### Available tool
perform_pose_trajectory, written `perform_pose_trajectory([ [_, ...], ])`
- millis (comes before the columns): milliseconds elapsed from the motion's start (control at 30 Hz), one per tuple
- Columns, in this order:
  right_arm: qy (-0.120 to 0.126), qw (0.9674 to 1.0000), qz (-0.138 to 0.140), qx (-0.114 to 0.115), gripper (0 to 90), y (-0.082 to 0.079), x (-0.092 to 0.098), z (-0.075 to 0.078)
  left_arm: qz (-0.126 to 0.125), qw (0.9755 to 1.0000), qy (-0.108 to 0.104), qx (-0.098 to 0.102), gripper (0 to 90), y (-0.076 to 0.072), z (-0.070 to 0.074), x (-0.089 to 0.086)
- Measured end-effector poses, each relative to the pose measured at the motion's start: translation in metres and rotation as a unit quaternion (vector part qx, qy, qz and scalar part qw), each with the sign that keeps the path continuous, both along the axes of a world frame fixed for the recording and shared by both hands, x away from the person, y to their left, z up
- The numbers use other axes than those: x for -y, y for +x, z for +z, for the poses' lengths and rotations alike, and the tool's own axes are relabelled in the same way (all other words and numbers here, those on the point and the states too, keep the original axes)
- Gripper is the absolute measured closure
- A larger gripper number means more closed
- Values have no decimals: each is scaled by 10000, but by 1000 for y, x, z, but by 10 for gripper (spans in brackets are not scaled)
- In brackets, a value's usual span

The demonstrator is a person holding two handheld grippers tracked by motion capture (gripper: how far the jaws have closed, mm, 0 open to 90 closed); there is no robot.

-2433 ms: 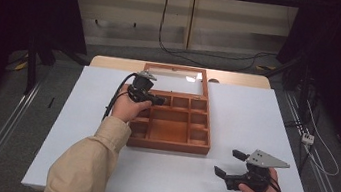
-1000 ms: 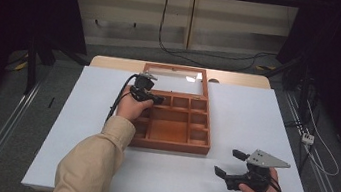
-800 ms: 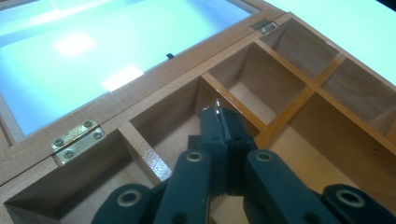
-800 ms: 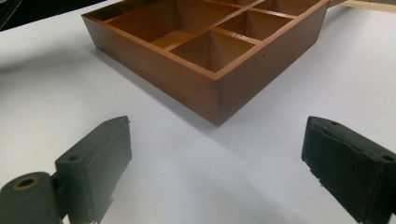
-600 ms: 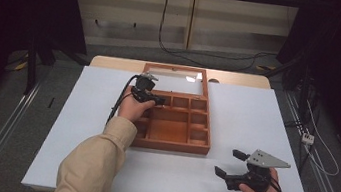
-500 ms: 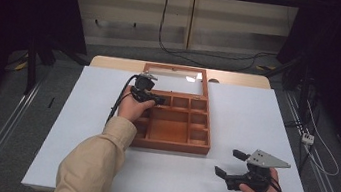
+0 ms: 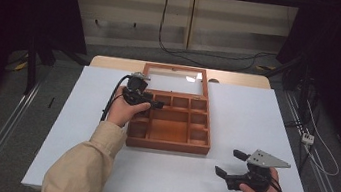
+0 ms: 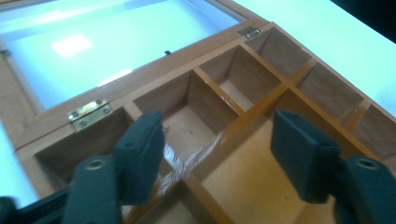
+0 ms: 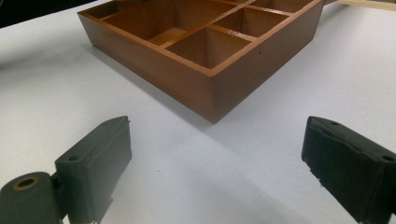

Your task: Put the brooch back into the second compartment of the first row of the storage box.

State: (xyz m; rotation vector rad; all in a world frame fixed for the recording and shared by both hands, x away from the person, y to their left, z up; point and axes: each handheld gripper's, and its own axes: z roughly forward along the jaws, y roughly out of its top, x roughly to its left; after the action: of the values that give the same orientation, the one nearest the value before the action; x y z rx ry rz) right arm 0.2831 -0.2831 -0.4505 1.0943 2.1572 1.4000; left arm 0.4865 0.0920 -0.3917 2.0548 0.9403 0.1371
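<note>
A brown wooden box (image 7: pixel 166 145) with several compartments stands mid-table, its glazed lid (image 7: pixel 173 79) folded flat behind it. My left gripper (image 7: pixel 157 105) hovers over the box's far-left compartments (image 8: pixel 243 126). Its jaws have just been opening, and the left gripper (image 8: pixel 219 140) holds nothing. A thin shiny streak (image 8: pixel 187 163) lies across a divider below it; I cannot tell what it is. My right gripper (image 7: pixel 228 163) rests low at the near right of the table. In its own view the right gripper (image 9: pixel 217 149) stands open and empty, facing the box's corner (image 9: pixel 154 60).
The white tabletop (image 7: pixel 256 118) has bare room left and right of the box. A black cable (image 7: pixel 110 100) trails from the left gripper. Dark frames and floor cables surround the table; its near edge lies just behind the right hand.
The left hand has shifted slightly over the box's far-left corner. The right hand and the box have kept still.
</note>
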Motion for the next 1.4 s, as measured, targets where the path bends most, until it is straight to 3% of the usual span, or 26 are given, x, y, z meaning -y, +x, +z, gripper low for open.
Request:
perform_pose_trajectory([
  [100, -3, 10000, -2, 0, 83, 0, 0, 0, -83, 9999, -60, 12, 290, -8, 2, -6],
  [200, -11, 10000, -16, -4, 83, 0, 1, 0, -203, 9997, 51, 111, 264, -17, 5, -10],
  [433, -15, 10000, -11, -17, 83, 0, 0, -1, -362, 9992, -79, 153, 188, -36, 8, -23],
  [500, -11, 10000, -3, -9, 83, -1, 0, 0, -444, 9988, -3, 180, 188, -42, 8, -27],
  [933, -12, 10000, -2, -32, 83, 0, -1, -1, -462, 9985, 53, 287, 171, -68, -1, -52],
  [1400, -9, 10000, 3, -43, 84, 0, -1, -2, -465, 9983, -52, 354, 116, -89, -12, -76],
])
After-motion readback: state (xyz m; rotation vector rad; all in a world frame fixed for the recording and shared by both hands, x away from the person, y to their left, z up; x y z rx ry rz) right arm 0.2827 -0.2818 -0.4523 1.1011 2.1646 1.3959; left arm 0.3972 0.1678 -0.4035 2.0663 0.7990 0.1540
